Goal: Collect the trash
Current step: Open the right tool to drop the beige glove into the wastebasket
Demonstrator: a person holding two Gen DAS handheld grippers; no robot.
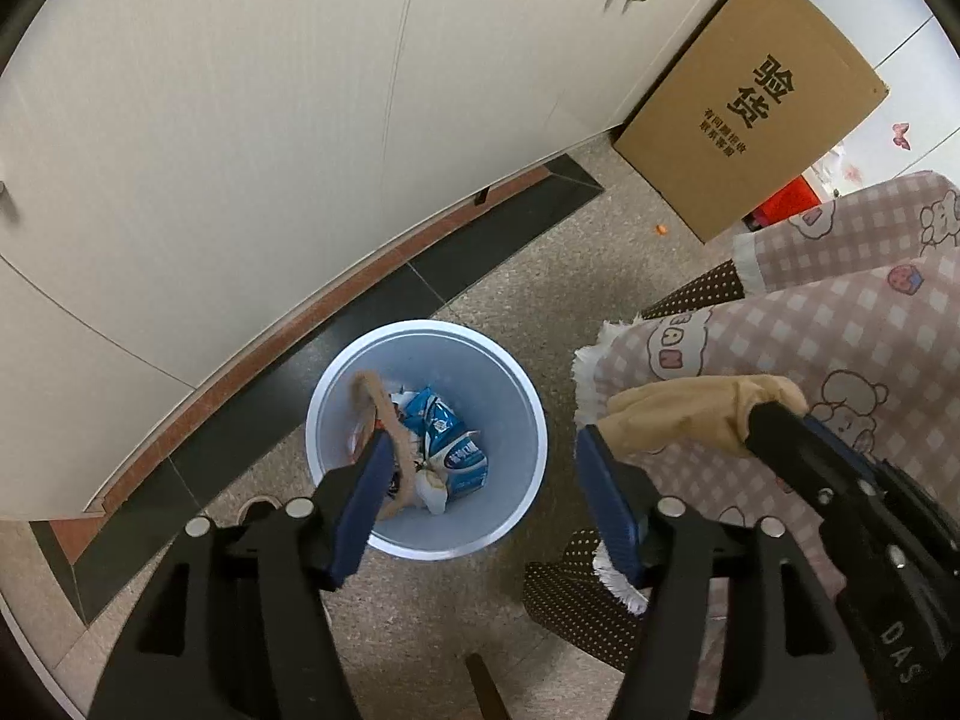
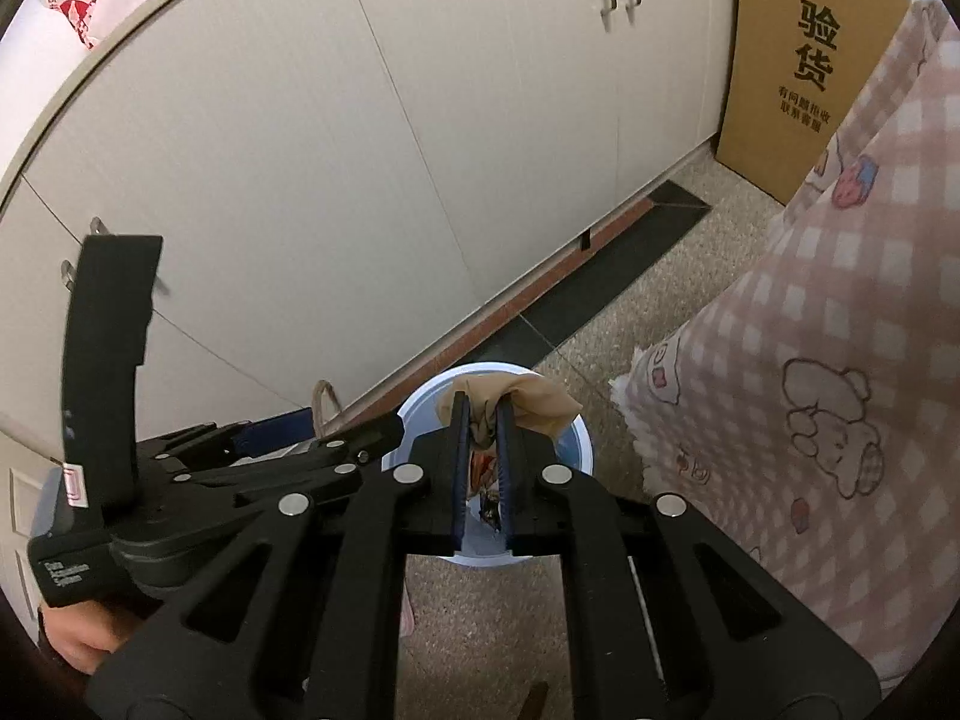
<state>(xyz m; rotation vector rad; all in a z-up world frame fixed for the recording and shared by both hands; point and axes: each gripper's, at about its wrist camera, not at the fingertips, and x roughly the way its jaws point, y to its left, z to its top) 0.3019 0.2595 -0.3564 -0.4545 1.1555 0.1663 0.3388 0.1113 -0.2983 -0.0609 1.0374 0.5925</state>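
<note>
A light blue trash bin [image 1: 516, 396] stands on the floor by the cabinet; it holds blue-and-white wrappers [image 1: 447, 441] and other scraps. My left gripper [image 1: 480, 450] is open above the bin; a tan fuzzy strip [image 1: 384, 414] hangs at its left finger. My right gripper [image 2: 483, 414] is shut on a crumpled beige tissue [image 2: 534, 405] and holds it over the bin's rim [image 2: 579, 438]. In the left wrist view the tissue [image 1: 690, 414] and right gripper [image 1: 600, 450] sit right of the bin.
White cabinet doors [image 1: 270, 120] run along the left. A cardboard box [image 1: 750, 102] leans against them at the back right. A pink checked blanket [image 1: 840, 312] over a brown dotted seat [image 1: 576, 606] lies right of the bin. A small orange scrap [image 1: 662, 230] lies on the floor.
</note>
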